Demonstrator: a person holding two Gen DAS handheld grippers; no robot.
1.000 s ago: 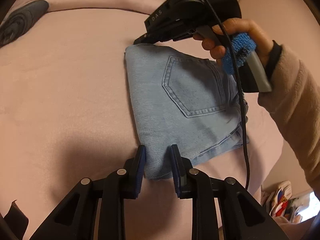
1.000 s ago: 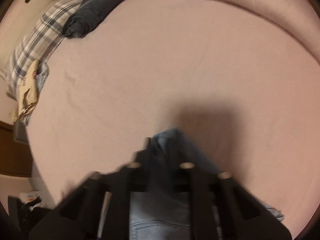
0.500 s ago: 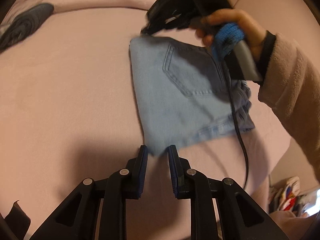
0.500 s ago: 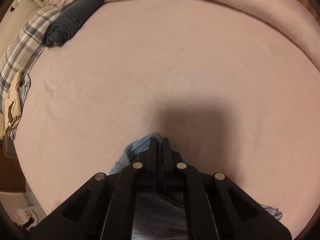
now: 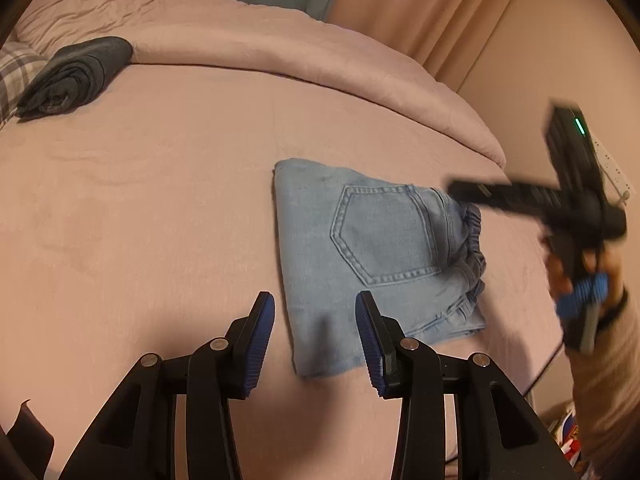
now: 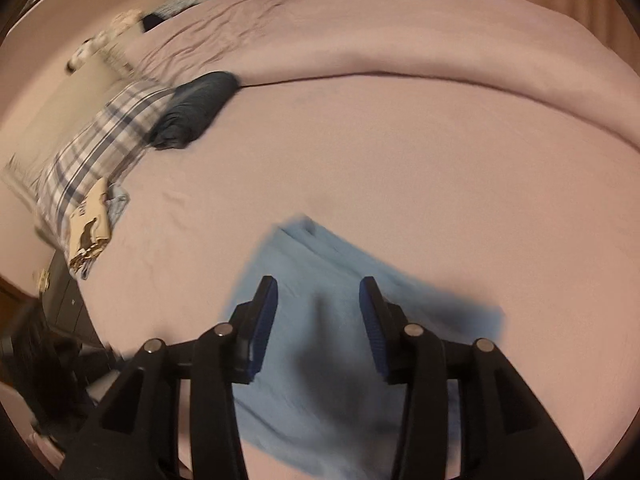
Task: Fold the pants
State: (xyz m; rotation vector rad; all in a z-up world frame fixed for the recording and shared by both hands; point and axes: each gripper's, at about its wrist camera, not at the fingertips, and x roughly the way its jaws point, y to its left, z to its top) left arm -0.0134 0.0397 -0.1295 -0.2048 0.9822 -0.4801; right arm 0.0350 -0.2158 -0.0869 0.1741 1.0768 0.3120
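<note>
Folded pants (image 5: pixel 360 256) mid-bed (image 5: pixel 160 200); rolled garment (image 5: pixel 76 74) far left, by pillow (image 6: pixel 92 148).

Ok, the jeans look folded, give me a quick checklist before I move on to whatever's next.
1. Light blue jeans in a compact folded rectangle: ok.
2. Left tool released, jaws just opened, nothing gripped: ok.
3. Right tool released, jaws just opened, nothing gripped: ok.
4. Jeans flat on the pink bedspread: ok.
5. Edges aligned underneath: cannot tell.
6. Dark folded garment well apart from the jeans: ok.
</note>
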